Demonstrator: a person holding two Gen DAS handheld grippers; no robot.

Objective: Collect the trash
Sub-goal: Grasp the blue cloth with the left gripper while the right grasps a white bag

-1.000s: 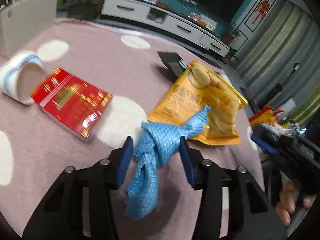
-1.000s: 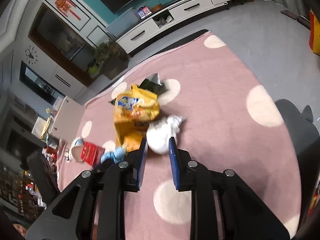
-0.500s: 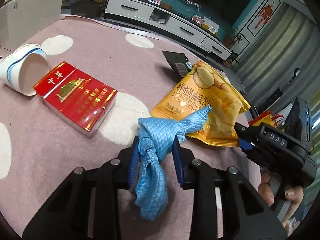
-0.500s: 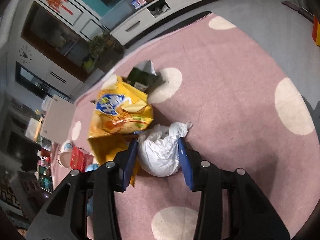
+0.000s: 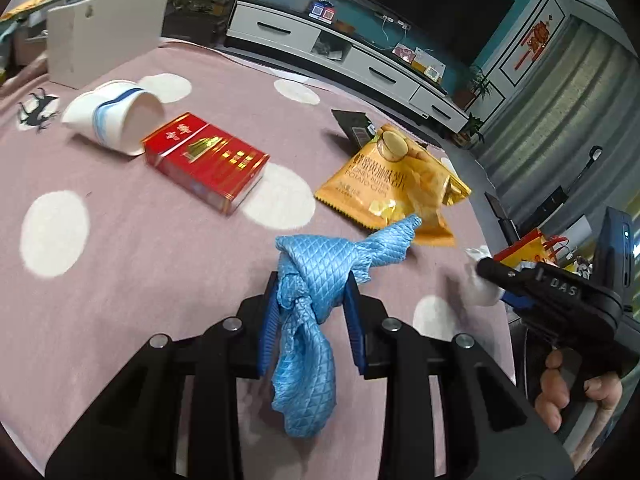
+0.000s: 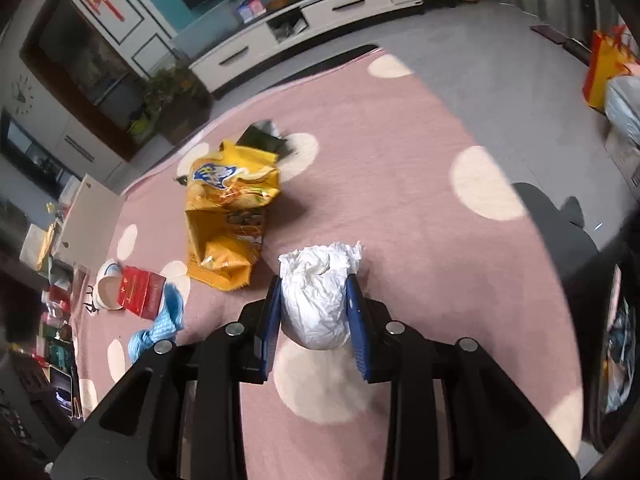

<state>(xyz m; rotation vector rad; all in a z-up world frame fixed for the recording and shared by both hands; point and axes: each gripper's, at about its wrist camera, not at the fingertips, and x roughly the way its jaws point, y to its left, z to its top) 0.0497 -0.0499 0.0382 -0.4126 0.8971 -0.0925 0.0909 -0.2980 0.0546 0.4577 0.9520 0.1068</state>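
My left gripper (image 5: 312,284) is shut on a knotted blue cloth (image 5: 320,256), whose tail hangs below the pads, just above the pink dotted rug (image 5: 120,264). The jaws of my right gripper (image 6: 314,284) are closing, and their pads press on a crumpled white paper wad (image 6: 316,304). On the rug lie a yellow chip bag (image 5: 392,184), a red box (image 5: 204,160), a tipped paper cup (image 5: 114,118) and a black wrapper (image 5: 354,128). The right wrist view shows the chip bag (image 6: 228,216) to the left of the wad.
A white board (image 5: 104,28) stands at the rug's far left edge. A long white TV cabinet (image 6: 320,4) runs along the far wall. A yellow and red bag (image 6: 604,68) sits on the grey floor at the right. A person's hand (image 5: 560,384) holds the right gripper.
The left jaws closed on the blue cloth and lifted it off the rug. The right gripper opened around the white wad, closed on it and drew back from the chip bag.
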